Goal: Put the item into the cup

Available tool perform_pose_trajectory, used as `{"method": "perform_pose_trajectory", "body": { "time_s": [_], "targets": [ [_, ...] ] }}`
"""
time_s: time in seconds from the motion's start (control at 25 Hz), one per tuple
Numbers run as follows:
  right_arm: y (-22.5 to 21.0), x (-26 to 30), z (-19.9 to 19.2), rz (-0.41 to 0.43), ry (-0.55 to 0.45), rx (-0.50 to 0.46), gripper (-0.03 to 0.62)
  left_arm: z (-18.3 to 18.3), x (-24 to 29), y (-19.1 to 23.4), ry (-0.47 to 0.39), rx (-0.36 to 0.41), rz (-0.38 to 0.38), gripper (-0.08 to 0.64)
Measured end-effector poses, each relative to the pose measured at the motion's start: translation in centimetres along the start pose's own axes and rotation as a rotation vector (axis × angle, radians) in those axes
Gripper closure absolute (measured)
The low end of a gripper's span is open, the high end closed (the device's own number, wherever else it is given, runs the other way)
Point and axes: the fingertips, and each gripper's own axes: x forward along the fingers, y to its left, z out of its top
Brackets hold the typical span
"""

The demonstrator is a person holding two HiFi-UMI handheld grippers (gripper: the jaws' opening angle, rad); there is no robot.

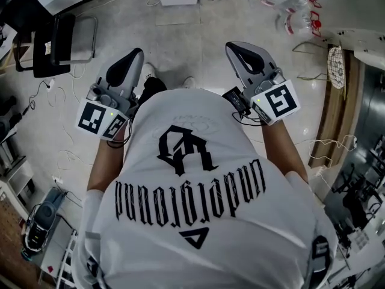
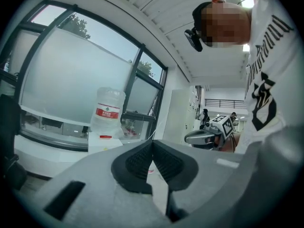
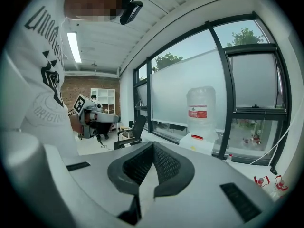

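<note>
No cup and no item show in any view. The person in a white printed shirt (image 1: 198, 191) stands holding both grippers out in front of the torso, above a tiled floor. My left gripper (image 1: 133, 58) is shut with nothing between its jaws; its dark pads meet at the tip (image 2: 153, 143). My right gripper (image 1: 239, 48) is also shut and empty, pads pressed together (image 3: 153, 146). Each gripper view shows the other gripper to the side: the right gripper (image 2: 209, 136) and the left gripper (image 3: 97, 117).
A water dispenser with a large bottle (image 2: 107, 109) stands by the window, its bottle (image 3: 201, 107) also in the right gripper view. A black chair (image 1: 57, 41) is at the left, plastic bottles (image 1: 295, 8) at the upper right, cables (image 1: 66, 143) on the floor, and a wooden edge (image 1: 343, 101) at the right.
</note>
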Motion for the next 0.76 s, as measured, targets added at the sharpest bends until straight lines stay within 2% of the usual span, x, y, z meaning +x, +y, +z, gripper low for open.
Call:
{"method": "perform_pose_trajectory", "body": {
  "time_s": [0.4, 0.76],
  "targets": [
    [-0.1, -2.3, -0.4, 0.02, -0.025, 0.005, 0.578, -0.5, 0.3, -2.6, 0.004, 0.002, 0.017, 0.546],
    [-0.1, -3.0, -0.1, 0.017, -0.032, -0.004, 0.578, -0.2, 0.5, -3.3, 0.003, 0.005, 0.009, 0.545]
  ]
}}
